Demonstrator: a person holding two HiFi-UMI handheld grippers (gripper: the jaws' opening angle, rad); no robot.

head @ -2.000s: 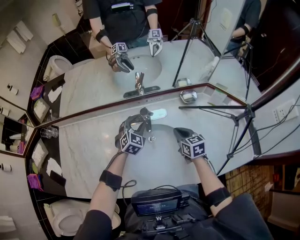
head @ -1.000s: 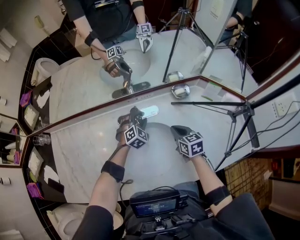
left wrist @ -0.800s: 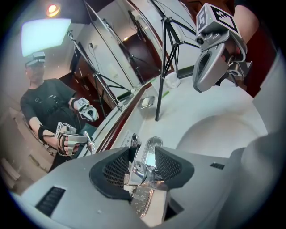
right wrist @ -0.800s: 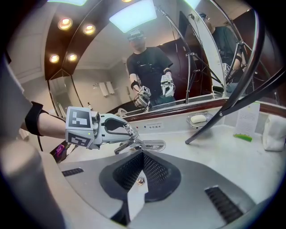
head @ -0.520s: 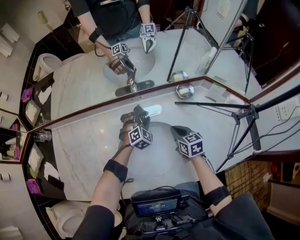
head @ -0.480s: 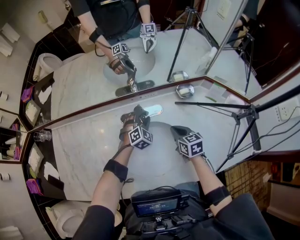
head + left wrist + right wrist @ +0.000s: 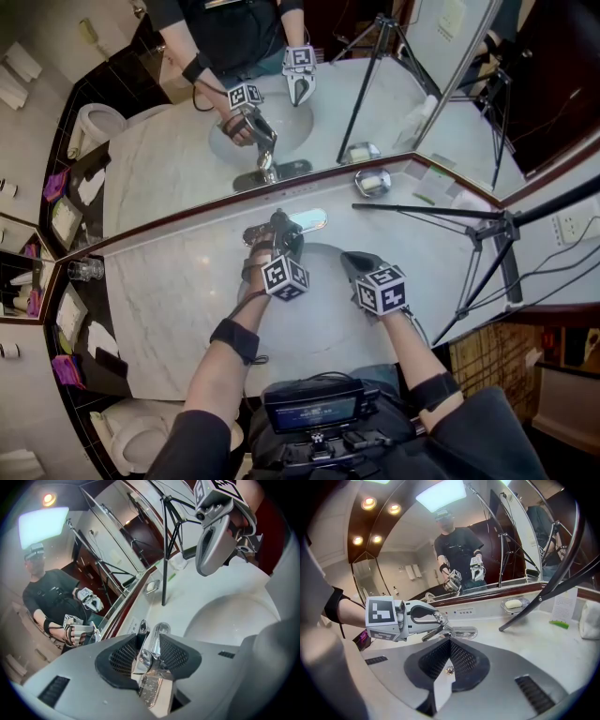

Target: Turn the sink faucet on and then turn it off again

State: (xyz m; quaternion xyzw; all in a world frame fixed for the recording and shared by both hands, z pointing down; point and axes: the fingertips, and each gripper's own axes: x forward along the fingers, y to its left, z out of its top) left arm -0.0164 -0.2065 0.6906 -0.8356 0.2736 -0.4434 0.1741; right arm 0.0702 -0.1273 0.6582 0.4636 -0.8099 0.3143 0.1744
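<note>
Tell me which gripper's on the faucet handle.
The left gripper: its jaws have just been closing on the faucet handle. The right gripper hangs shut, empty.

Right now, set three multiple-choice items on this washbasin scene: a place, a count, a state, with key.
1. The soap dish stands: A in the basin; B on the counter by the mirror; C on the floor.
2. Real tools, reflections aside: A one; B two; C three.
3. The left tool's jaws: A on the faucet handle; B shut, empty; C wide over the basin.
Key: B, it sits at the mirror's foot; B, left tool and right tool; A, they have just been closing and press on it.
</note>
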